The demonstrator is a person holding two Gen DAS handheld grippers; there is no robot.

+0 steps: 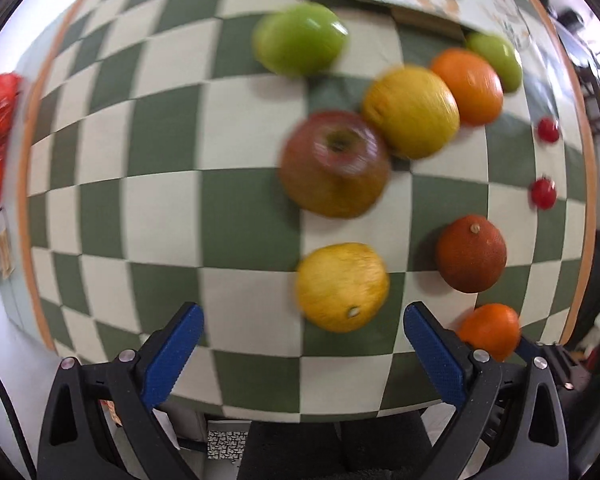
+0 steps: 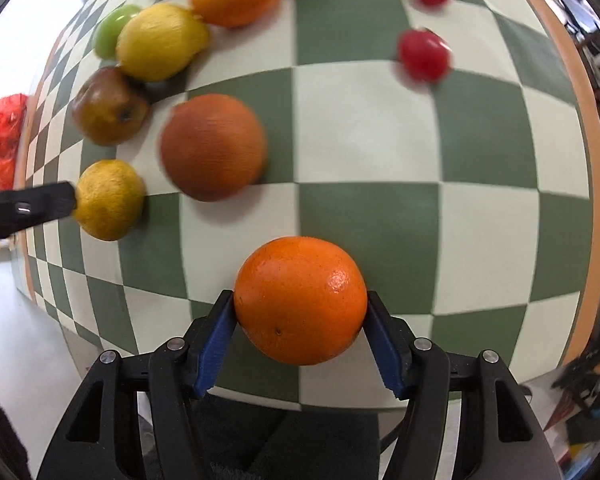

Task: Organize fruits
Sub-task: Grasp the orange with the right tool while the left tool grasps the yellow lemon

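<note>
1. Right gripper (image 2: 301,320) pinching a bright orange (image 2: 300,300), blue pads (image 2: 216,344) pressing on both its sides, right over the near edge of the green-and-cream checkered cloth (image 2: 364,120).
2. Left gripper (image 1: 303,350) hanging wide apart, gripping nothing, blue fingers (image 1: 172,356) framing bare cloth near the table's edge.
3. Sitting just ahead of the left gripper, between the fingertips: a yellow citrus (image 1: 342,286). Showing up in the right view too, with the left gripper's black finger touching or nearly touching it, hard to say which.
4. Resting ahead and right of the left gripper: a reddish-brown orange (image 1: 471,254). In the right view, lying ahead and left of the held orange.
5. Lying further ahead: a red apple (image 1: 336,164) touching a lemon (image 1: 412,112), then another orange (image 1: 470,86) and a green apple (image 1: 496,62) bunching up behind.
6. Sitting off alone, ahead and a bit left: a second green apple (image 1: 300,38).
7. Lying far right: two cherry tomatoes (image 1: 548,130), apart from each other.
8. Everything blurring a fair bit in the left view.
</note>
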